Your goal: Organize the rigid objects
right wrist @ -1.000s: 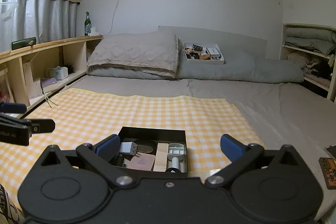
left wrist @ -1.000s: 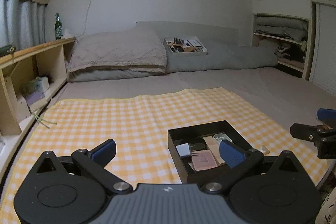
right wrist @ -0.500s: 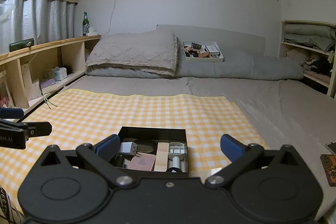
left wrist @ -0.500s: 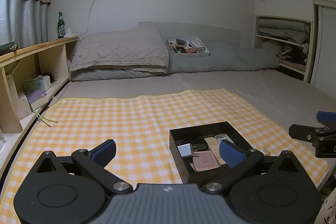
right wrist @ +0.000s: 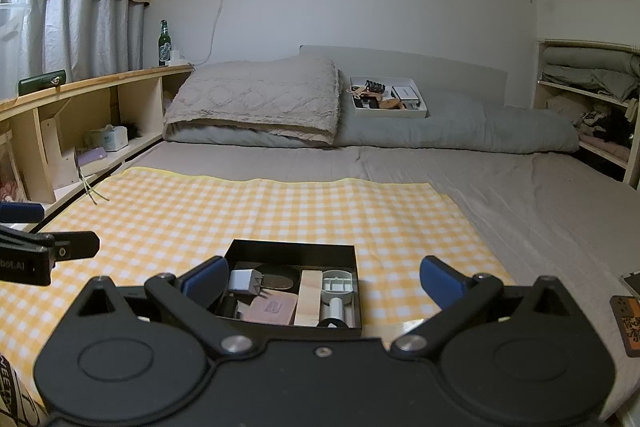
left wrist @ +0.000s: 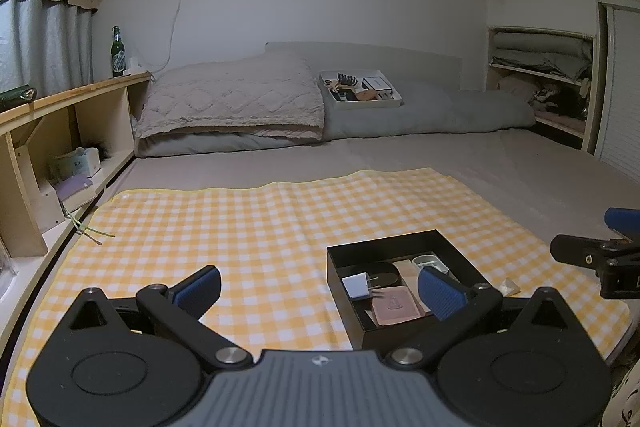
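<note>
A black open box (left wrist: 436,240) (right wrist: 292,248) sits on the yellow checked cloth (left wrist: 240,223) (right wrist: 280,211) on the bed. It holds a white plug adapter (left wrist: 357,285) (right wrist: 241,280), a pink flat case (left wrist: 396,310) (right wrist: 272,309), a wooden block (right wrist: 310,297), a dark oval piece (right wrist: 278,277) and a white round part (right wrist: 338,285). My left gripper (left wrist: 318,287) is open and empty, above the cloth left of the box. My right gripper (right wrist: 320,281) is open and empty, just above the box's near side.
A white tray (left wrist: 360,90) (right wrist: 388,98) of small items rests on the grey duvet by the pillow (left wrist: 232,103). A wooden shelf (left wrist: 60,131) with a green bottle (left wrist: 117,51) runs along the left. A small pale object (left wrist: 507,285) lies on the cloth right of the box.
Both views have tilted up and drawn back slightly; the box sits a little lower in view. Both grippers stay open and empty.
</note>
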Demonstrator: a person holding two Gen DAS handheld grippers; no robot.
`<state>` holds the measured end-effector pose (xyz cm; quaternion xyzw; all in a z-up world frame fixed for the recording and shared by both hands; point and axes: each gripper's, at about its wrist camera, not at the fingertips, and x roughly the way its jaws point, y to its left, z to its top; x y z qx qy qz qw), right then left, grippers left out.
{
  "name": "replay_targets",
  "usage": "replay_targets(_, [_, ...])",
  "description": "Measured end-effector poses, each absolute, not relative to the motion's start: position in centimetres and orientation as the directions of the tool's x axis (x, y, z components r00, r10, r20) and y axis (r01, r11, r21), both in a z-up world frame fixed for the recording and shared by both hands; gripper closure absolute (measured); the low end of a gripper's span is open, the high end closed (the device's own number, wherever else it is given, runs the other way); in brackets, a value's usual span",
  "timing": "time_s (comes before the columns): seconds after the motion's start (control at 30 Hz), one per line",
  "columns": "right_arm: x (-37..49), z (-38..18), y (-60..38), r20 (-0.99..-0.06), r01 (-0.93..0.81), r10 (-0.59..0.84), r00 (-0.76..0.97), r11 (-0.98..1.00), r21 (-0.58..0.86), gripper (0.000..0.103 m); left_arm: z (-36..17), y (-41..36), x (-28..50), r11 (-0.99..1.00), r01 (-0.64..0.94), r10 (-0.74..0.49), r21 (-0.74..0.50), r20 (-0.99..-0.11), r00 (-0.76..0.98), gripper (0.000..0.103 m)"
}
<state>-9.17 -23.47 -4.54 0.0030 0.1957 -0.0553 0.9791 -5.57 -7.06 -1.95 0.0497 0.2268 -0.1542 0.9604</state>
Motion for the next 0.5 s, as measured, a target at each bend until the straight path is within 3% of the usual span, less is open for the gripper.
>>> replay_targets(0.5, [-9.12, -4.56, -23.43, -0.388, 0.111, -0.108, 0.915, 0.994, -0.015, 0.000, -1.92, -7.10, -5.60, 0.947, 0.321, -0.275, 0.029, -0.448, 0.851, 0.000])
